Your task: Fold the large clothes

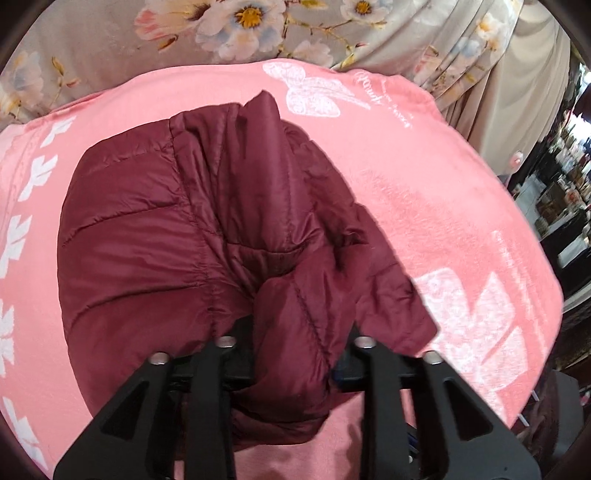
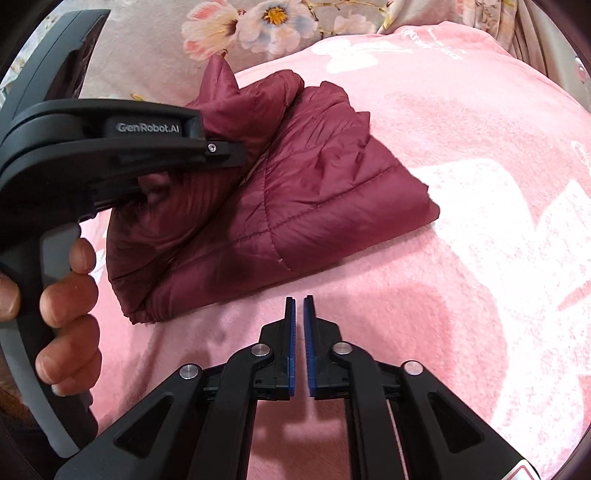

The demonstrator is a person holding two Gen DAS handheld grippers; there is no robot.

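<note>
Lying bunched between the left claw fingers, the maroon jacket.

A pink blanket with white prints fills the centre. Toward twelve o'clock lies a grey floral sheet. Cluttered shelves sit at three o'clock.

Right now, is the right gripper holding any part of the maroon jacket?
No. The right gripper hangs over bare pink blanket, nothing between its pads, and the maroon jacket lies clear beyond its tips.
</note>
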